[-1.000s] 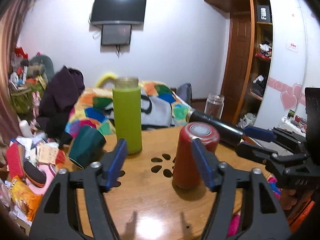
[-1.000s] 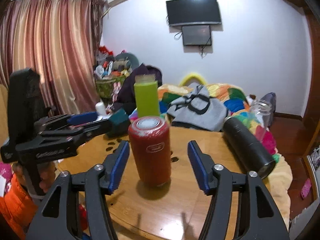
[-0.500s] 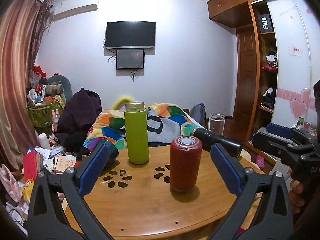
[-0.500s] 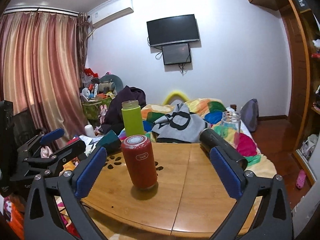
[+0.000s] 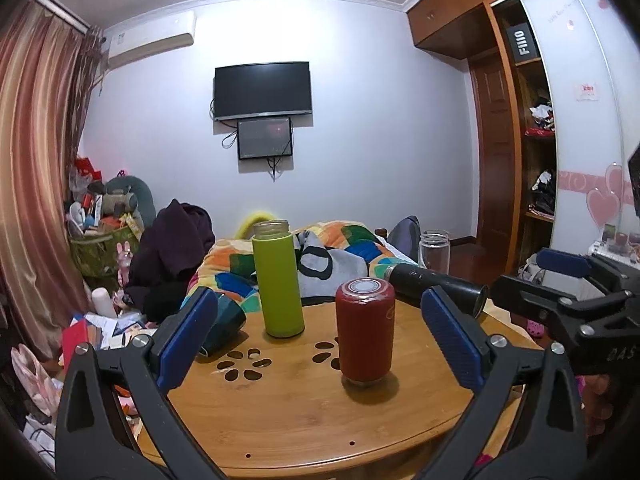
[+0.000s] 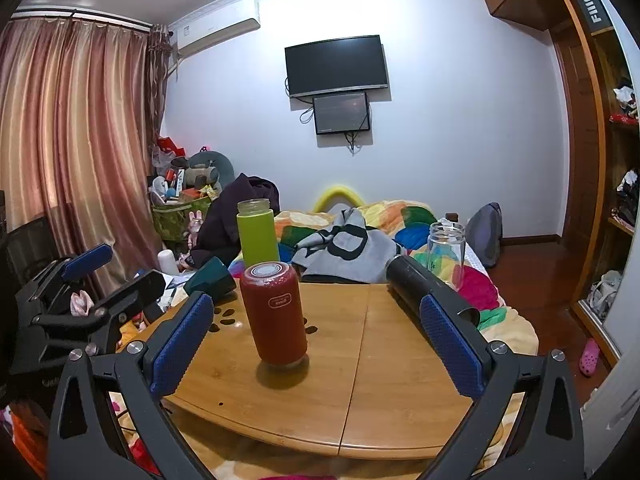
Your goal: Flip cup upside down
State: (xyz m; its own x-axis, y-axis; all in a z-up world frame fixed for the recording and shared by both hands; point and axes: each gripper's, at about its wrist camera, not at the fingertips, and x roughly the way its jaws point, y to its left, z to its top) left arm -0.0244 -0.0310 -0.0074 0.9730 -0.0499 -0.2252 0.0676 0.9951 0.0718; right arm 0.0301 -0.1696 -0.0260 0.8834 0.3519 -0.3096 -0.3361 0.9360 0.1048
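Observation:
A red cup [image 5: 365, 332] stands on the round wooden table [image 5: 304, 412] with its flat base up and its mouth down; it also shows in the right wrist view [image 6: 276, 316]. My left gripper [image 5: 320, 340] is open and empty, held back from the cup near the table's front edge. My right gripper [image 6: 316, 344] is open and empty, also back from the cup. Each gripper shows in the other's view, the right gripper [image 5: 568, 280] at the right and the left gripper [image 6: 88, 280] at the left.
A green bottle [image 5: 278, 280] stands upright behind the red cup. A dark teal cup [image 5: 222, 326] lies on its side at the table's left. A black flask [image 5: 436, 284] lies at the right edge. A glass jar [image 5: 434, 246] and a bed are beyond.
Both grippers have opened wide and pulled back and up from the red cup. The cup stands still on the table.

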